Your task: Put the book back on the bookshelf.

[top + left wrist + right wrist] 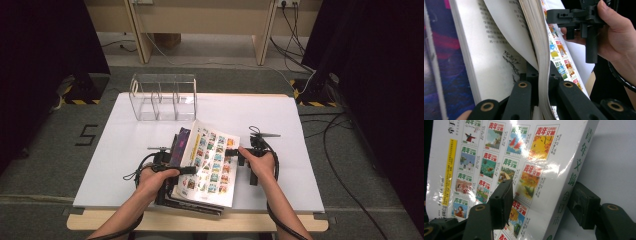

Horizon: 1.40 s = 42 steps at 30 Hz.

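Between both grippers, left gripper (pixel 541 86) pinches the book's (pixel 212 162) pages, right gripper (pixel 541 202) spread around its spine.

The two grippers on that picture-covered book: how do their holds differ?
The left gripper is shut on a thin sheaf of pages at the open edge; the right gripper straddles the book by its spine, one jaw over the cover, one behind, pads apparently not pressing. The left grips low, the right higher. Both are hand-held, black and two-jawed.
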{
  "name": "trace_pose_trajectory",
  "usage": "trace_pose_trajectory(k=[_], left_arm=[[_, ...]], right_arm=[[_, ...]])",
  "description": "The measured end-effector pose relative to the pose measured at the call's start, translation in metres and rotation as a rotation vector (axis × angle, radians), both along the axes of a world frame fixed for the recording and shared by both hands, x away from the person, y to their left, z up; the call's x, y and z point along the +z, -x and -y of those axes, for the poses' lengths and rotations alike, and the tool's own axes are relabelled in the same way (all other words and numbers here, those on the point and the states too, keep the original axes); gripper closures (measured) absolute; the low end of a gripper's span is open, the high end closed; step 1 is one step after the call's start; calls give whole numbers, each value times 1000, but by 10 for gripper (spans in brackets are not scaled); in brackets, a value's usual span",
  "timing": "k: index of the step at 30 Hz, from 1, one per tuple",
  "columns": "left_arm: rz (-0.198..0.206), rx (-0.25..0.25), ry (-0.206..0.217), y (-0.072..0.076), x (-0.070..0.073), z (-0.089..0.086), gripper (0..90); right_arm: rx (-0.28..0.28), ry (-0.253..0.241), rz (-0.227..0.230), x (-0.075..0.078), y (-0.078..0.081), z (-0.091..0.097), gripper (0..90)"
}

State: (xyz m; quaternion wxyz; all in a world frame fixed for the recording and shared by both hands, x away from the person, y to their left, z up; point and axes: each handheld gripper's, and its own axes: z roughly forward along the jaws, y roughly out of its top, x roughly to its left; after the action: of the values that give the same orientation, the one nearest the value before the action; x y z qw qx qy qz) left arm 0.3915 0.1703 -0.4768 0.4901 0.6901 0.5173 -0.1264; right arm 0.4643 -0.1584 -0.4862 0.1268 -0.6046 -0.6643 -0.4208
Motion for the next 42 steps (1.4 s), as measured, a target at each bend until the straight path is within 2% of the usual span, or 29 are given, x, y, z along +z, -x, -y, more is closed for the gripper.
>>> trace_pose_trajectory(k=[4, 5, 6, 7, 9, 11, 12, 16, 18, 19, 21, 26, 27, 30, 31, 32, 33, 39, 41, 42], left_arm=[[-25, 4, -19, -3, 2, -2, 829], [-47, 4, -31, -4, 2, -3, 827], [-47, 4, -31, -4, 2, -3, 825], [-53, 0, -56, -6, 4, -2, 825], [-55, -5, -66, -7, 5, -3, 824], [-71, -8, -71, -8, 5, -5, 823], [-71, -9, -69, -9, 4, -5, 823], [-58, -9, -81, -8, 5, -7, 828], [-53, -15, -81, -8, 5, -7, 830], [-53, -15, -78, -8, 4, -7, 832], [-55, -21, -83, -9, 5, -7, 832], [-59, -20, -76, -9, 4, -8, 832], [-56, -22, -83, -9, 4, -8, 830], [-57, -22, -86, -9, 5, -8, 829], [-61, -20, -85, -9, 5, -8, 828], [-65, -21, -84, -9, 5, -9, 825], [-68, -20, -81, -9, 5, -9, 824], [-75, -23, -85, -9, 7, -10, 807], [-60, -20, -100, -8, 12, -13, 746], [-46, -7, -126, -6, 16, -15, 704]], right_arm=[[2, 4, 16, 4, -3, -2, 489], [9, 16, 18, 6, -3, -1, 511], [9, 16, 18, 6, -3, -1, 511], [24, 20, 28, 10, -4, 0, 566], [25, 11, 32, 13, -4, 1, 588], [47, 10, 77, 23, -3, 0, 633], [51, 14, 82, 25, -3, -1, 636], [56, -5, 62, 25, -10, -4, 626], [52, -4, 68, 24, -11, -4, 621], [31, 4, 76, 25, -15, -4, 617], [30, 5, 81, 25, -18, -4, 616], [30, -7, 61, 23, -26, -3, 618], [35, 11, 60, 22, -28, -5, 614], [47, 23, 68, 22, -29, -6, 625], [51, 15, 64, 23, -29, -5, 640], [54, -61, 35, 25, -31, 0, 686], [56, -74, 32, 25, -32, 0, 689], [62, -71, 30, 32, -31, -3, 703], [56, -73, 23, 34, -30, -3, 711], [53, -77, 21, 36, -29, -4, 713]])
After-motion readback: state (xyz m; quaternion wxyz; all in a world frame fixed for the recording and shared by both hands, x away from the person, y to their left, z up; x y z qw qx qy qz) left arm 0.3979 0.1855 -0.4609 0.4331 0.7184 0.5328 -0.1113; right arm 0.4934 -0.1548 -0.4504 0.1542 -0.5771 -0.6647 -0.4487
